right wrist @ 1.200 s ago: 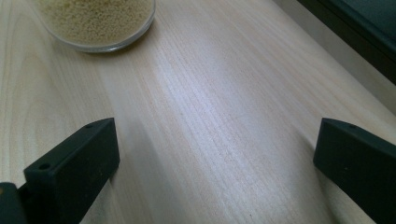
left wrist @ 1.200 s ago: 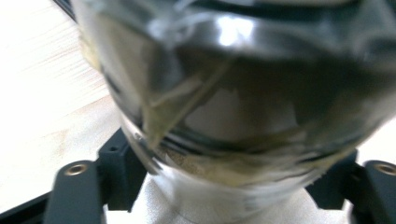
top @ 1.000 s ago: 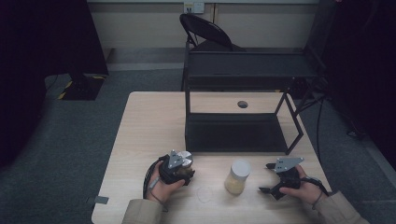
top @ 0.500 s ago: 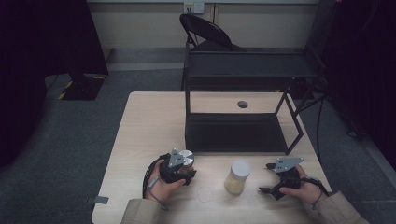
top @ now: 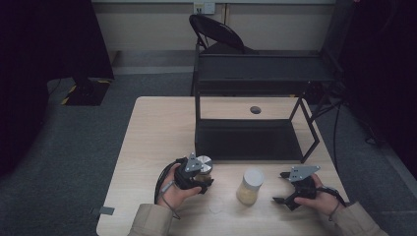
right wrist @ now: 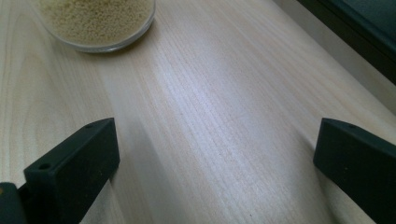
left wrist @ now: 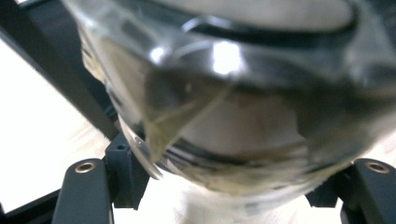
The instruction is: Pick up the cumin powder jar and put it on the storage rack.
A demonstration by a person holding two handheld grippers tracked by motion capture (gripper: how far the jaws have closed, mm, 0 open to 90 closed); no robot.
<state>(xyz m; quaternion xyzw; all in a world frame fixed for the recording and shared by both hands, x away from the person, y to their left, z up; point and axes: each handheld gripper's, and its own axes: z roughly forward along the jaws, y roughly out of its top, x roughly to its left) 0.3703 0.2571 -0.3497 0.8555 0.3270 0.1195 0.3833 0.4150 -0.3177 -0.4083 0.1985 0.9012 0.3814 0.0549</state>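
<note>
Near table's front edge, L claw (top: 202,173) grips glass jar (top: 204,166) (tilted); R claw (top: 281,188) apart.

No legible text, label or number anywhere.

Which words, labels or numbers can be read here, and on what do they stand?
None can be read.
The sign on the far wall is too small and blurred to read.
The held jar, the second jar and both grippers carry no visible text.
</note>
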